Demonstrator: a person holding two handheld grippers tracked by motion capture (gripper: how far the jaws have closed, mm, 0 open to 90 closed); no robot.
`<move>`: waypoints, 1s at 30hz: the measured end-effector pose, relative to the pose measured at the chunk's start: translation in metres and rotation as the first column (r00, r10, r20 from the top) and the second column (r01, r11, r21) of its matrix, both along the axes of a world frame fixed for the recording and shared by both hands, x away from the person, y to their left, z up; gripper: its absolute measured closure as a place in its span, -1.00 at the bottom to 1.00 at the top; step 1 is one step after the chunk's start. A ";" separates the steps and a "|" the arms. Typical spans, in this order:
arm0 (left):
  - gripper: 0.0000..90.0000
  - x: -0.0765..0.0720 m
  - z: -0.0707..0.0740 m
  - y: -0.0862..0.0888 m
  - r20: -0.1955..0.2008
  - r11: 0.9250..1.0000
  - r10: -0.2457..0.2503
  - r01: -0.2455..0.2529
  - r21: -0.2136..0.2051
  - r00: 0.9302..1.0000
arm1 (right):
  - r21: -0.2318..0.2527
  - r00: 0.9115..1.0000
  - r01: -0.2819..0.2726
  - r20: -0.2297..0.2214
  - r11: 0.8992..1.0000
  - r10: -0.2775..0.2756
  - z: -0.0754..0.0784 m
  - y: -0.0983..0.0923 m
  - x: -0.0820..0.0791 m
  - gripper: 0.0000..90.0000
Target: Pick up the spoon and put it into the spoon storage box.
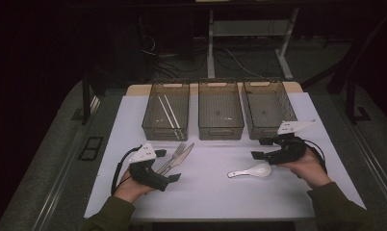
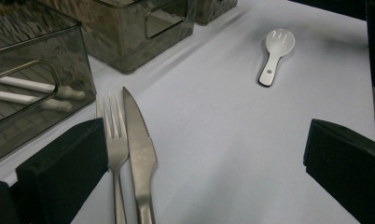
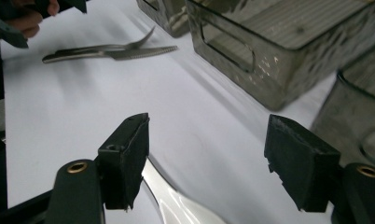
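We see three smoky plastic bins (image 1: 220, 115) lined up at the far edge of the white table (image 1: 211, 192). Nearer us, the right gripper (image 1: 259, 148) hovers with jaws apart just beside the white ceramic spoon (image 1: 251, 171) — bowl toward that hand, handle running left. The left gripper (image 1: 168, 166), jaws also apart, sits by the fork (image 2: 113, 144) and knife (image 2: 140, 154) — their long axes side by side.

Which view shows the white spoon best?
The left gripper view: the whole white spoon lies unobstructed, bowl and handle clear. The high view shows it whole but small. The right gripper view catches a partial, blurred piece.
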State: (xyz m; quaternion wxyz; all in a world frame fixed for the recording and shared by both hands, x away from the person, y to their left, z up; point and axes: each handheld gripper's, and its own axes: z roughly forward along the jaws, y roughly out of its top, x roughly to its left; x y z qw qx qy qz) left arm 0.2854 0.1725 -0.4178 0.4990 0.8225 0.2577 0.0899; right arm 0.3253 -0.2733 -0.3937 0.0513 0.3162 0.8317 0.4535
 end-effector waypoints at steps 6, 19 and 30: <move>-1.00 0.001 -0.002 0.001 -0.005 1.000 0.000 0.000 -0.002 1.000 | -0.026 1.000 0.015 -0.008 1.000 -0.015 -0.009 -0.010 -0.009 -0.32; -1.00 0.000 -0.002 0.001 -0.001 1.000 0.000 0.000 -0.010 1.000 | -0.083 0.998 0.008 -0.067 0.997 -0.013 -0.032 -0.016 -0.019 -0.32; -1.00 0.000 -0.002 0.000 -0.001 1.000 -0.004 0.004 -0.004 1.000 | -0.133 0.996 0.015 -0.084 0.991 -0.026 -0.041 -0.013 -0.018 -0.30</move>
